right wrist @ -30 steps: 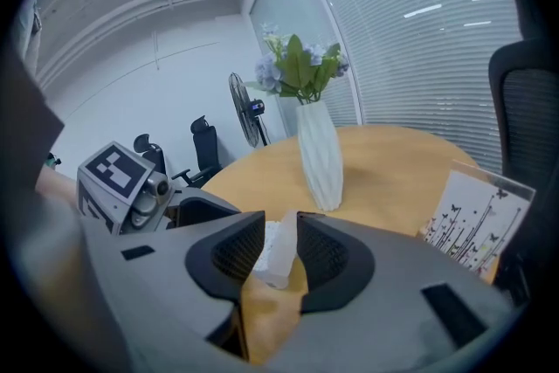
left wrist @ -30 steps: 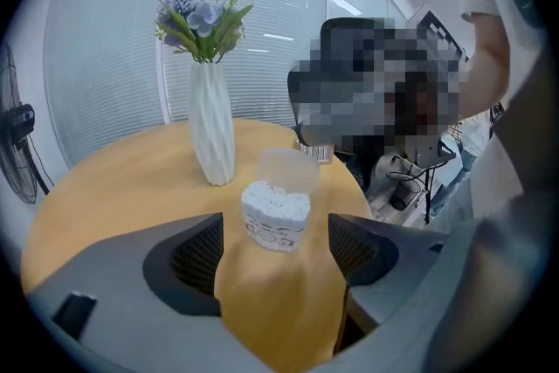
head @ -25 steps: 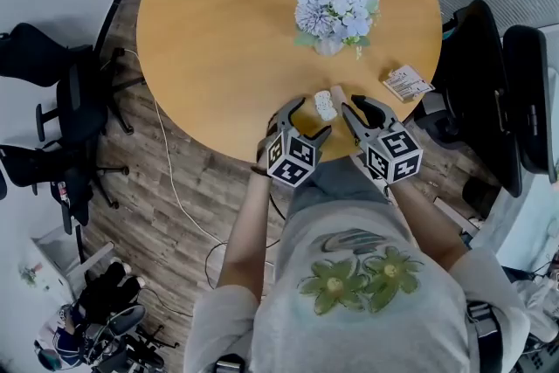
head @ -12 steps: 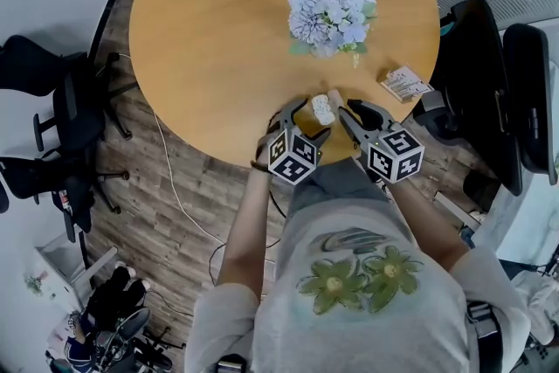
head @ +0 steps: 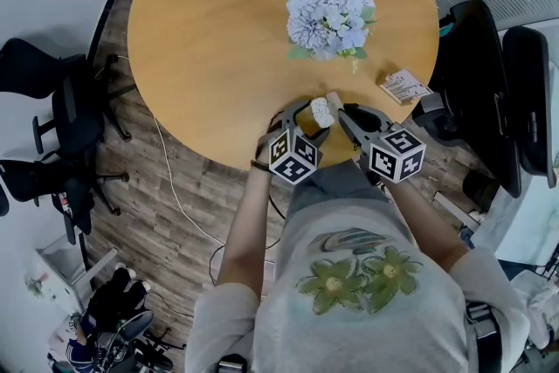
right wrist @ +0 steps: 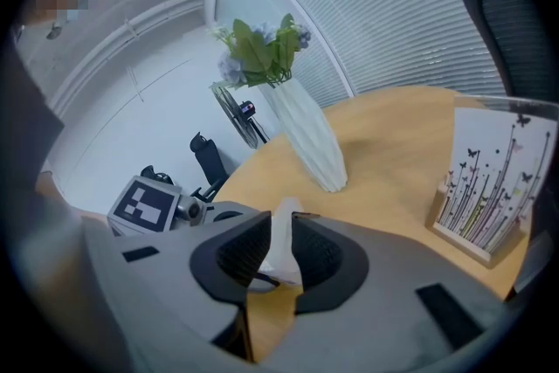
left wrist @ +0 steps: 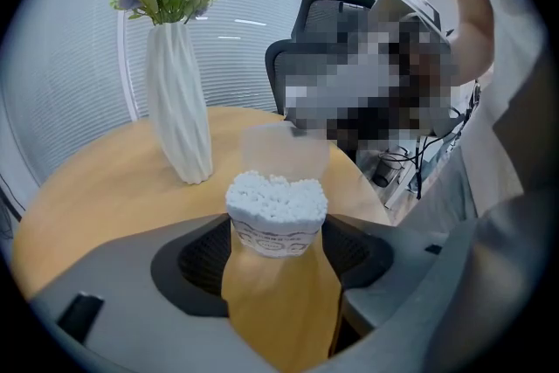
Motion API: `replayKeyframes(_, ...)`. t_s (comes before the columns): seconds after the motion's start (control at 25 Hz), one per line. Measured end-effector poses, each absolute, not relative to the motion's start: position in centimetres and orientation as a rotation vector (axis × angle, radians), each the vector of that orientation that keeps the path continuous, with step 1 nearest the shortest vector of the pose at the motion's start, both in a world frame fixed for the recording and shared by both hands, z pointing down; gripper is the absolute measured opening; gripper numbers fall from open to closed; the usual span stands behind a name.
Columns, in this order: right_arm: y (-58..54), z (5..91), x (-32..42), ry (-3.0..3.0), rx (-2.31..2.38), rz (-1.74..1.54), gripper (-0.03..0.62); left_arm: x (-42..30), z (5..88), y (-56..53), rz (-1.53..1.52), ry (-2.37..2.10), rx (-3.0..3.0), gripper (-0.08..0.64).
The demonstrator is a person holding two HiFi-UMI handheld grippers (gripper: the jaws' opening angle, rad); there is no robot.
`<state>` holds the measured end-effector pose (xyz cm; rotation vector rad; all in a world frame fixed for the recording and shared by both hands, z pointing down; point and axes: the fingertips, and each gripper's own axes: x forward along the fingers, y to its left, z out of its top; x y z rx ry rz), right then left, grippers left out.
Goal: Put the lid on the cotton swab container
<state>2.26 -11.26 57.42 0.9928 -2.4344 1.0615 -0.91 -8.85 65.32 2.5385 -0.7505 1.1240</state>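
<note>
1. Round wooden table (head: pixel 218 31): it holds the same spot it did a second ago, with all the action at its 6 o'clock edge, right in front of the person.
2. White vase of blue flowers (head: pixel 330 13): it stands at about 1 o'clock from the table's centre and hasn't been touched since a second ago.
3. Left gripper (head: pixel 310 120): a second ago it hung back with its jaws spread wide. Now it has pushed in and the jaws are closing. In the left gripper view the dark pads sit right against the two sides of the cotton swab container (left wrist: pixel 277 210), gripping it low on its body.
4. Right gripper (head: pixel 348 111): it has crept forward too, from 5 o'clock of the container. Its jaws were wide a second ago and are now closing fast. The right gripper view shows the narrow gap between the pads filled by the lid (right wrist: pixel 283 245), which is pinched edge-on and slightly tilted.
5. Card stand (head: pixel 404 86): it sits at the table's 4 o'clock edge, well apart from the grippers, and has not moved.
6. Cotton swab container: it is upright on the table at the 6 o'clock edge, open-topped with white swab heads heaped at its mouth. It is in the same place as before.
7. Lid: a small translucent piece just at 1 o'clock of the container, not yet on it.
</note>
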Motion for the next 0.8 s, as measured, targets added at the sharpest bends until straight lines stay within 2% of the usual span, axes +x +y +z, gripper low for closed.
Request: replayKeyframes(0.8,-11.02,57.25,1.61,-2.437,0.953,1.05,0.063,-0.98,65.49,-8.81,1.145,-0.739,2.54,0.325)
